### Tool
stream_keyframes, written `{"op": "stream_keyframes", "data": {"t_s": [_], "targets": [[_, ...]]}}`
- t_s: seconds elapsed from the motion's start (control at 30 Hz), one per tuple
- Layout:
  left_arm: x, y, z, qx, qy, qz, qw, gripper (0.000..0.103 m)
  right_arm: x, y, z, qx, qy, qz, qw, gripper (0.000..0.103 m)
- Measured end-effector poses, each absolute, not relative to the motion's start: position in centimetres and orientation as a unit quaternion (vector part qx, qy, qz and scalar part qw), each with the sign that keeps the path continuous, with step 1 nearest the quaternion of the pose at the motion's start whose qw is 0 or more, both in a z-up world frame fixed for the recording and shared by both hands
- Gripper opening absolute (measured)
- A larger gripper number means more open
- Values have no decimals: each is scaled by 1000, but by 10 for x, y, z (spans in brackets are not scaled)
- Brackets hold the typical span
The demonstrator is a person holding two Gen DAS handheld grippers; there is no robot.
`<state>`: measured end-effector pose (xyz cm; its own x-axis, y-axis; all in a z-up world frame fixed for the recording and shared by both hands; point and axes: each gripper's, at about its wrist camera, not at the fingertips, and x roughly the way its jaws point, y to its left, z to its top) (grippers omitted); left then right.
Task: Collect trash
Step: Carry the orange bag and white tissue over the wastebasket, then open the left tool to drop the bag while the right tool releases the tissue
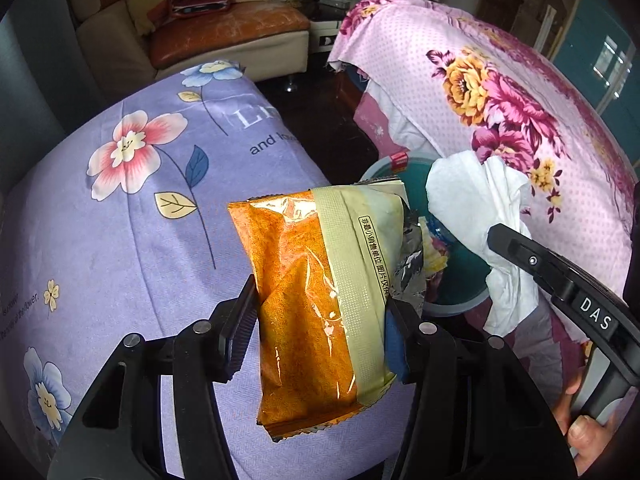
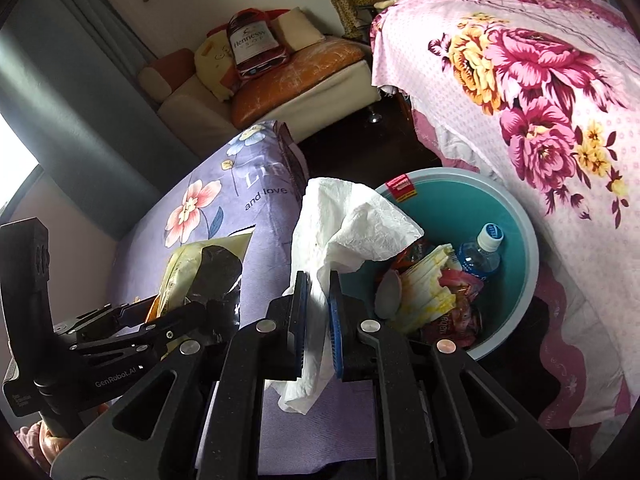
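Here, left gripper (image 1: 320,312) clamping snack packet (image 1: 316,292), right gripper (image 2: 318,320) pinching tissue (image 2: 352,224).

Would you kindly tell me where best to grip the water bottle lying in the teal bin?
Grip the water bottle at its neck, just under the white cap, coming down from above: it leans against the bin wall cap-up, with wrappers burying its lower body.

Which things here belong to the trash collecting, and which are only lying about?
Part of the job:
- orange snack packet, held in the left claw
- white tissue, held in the right claw
- teal bin with a water bottle and wrappers inside

Only lying about:
- purple flowered cover
- pink flowered cover
- sofa with bottle-shaped cushion
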<state>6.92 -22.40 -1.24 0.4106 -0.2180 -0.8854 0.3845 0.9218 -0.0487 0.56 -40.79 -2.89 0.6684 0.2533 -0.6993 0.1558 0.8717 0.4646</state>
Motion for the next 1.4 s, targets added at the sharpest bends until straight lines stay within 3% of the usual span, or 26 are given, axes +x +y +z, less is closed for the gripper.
{"op": "stream_keyframes", "data": {"t_s": [0.57, 1.13, 1.23, 1.4], "targets": [[84, -319, -36, 115, 526, -227, 812, 56, -24, -495, -52, 287, 399, -49, 870, 11], [117, -328, -51, 89, 535, -232, 807, 58, 2, -501, -45, 263, 413, -69, 869, 12], [123, -327, -52, 86, 536, -233, 807, 64, 6, -504, -44, 262, 413, -76, 869, 12], [130, -320, -55, 69, 539, -228, 808, 89, 13, -504, -44, 258, 418, -80, 868, 12]]}}
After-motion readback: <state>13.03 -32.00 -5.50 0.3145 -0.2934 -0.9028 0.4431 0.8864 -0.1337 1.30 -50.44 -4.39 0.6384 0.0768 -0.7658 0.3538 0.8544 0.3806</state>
